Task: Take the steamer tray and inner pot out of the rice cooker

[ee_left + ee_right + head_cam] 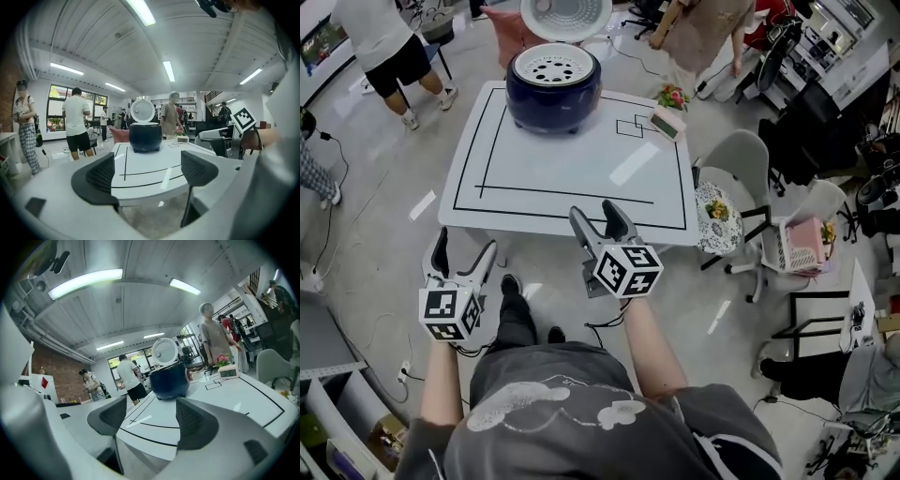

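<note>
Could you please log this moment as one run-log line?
phase: not started | rice cooker: lid up, steamer tray inside | left gripper: open, empty | right gripper: open, empty

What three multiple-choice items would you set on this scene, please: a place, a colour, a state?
1. Where on the table does the rice cooker stand? A. near edge B. far side C. right corner
2. What colour is its body? A. red B. dark blue C. white
3. How is its lid? A. shut B. taken off C. raised open
1 B: it sits at the far edge in the head view.
2 B: dark blue shows below the white tray.
3 C: the lid stands up behind the cooker.
</note>
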`<state>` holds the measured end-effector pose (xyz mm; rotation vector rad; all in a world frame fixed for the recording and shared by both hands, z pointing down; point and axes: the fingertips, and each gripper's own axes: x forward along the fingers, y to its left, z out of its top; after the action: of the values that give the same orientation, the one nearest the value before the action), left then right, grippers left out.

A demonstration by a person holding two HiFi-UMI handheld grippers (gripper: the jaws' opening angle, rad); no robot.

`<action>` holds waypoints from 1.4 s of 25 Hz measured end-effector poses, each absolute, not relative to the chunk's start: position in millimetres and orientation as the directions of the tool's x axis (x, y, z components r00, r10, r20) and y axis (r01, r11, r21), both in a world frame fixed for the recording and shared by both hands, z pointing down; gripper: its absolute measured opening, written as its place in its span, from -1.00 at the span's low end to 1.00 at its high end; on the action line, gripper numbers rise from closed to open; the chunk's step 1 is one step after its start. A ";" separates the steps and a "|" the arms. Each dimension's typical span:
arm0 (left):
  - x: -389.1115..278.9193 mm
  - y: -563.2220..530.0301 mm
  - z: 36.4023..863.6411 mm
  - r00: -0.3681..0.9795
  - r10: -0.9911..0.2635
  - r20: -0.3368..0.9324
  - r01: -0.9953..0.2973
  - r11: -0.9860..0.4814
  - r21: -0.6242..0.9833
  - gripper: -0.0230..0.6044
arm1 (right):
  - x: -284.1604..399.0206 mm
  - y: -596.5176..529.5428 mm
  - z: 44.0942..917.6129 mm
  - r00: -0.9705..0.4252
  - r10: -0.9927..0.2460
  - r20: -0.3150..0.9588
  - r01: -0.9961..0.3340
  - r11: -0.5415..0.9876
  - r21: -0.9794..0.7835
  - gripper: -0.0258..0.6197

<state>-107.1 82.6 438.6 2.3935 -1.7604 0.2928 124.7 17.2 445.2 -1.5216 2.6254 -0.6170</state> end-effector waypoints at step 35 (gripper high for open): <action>-145.7 -315.2 366.0 0.635 -0.759 0.147 -0.767 -0.641 0.005 0.45 | 92.1 -363.5 349.7 -0.295 -0.902 0.315 -0.954 0.298 -0.042 0.07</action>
<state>-145.7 -315.2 366.0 2.7798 -1.2989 0.2018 92.1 -363.5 349.7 -1.9779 2.7085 -0.3775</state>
